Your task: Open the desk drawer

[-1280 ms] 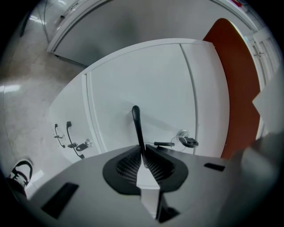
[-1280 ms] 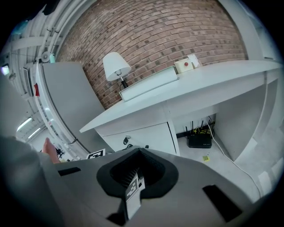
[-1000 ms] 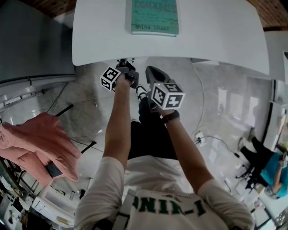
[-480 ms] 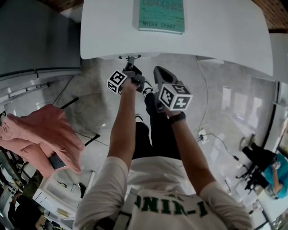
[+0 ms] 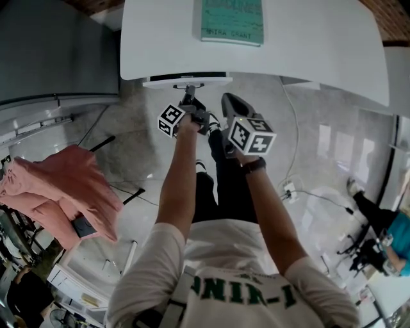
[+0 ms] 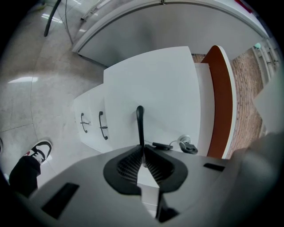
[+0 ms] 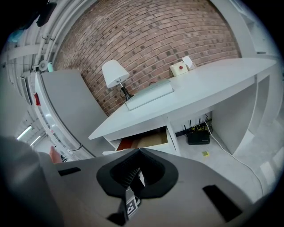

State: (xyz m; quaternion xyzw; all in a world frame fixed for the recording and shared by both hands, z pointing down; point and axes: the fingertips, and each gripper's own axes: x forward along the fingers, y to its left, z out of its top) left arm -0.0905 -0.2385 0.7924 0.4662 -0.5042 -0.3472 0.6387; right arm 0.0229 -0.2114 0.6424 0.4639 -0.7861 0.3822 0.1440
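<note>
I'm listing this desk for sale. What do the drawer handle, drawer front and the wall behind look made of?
Drawer handle: black, smooth, faint sheen; probably painted metal or plastic.
Drawer front: matte white, even; likely laminated or painted board.
Wall: bare reddish-brown brick with visible mortar joints.

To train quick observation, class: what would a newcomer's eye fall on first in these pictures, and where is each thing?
First, the left gripper, shut on the slim black handle of the white desk drawer, which stands partly open under the white desk. Next, the teal book lying on the desk top, and the pink cloth draped at the left of the head view.
</note>
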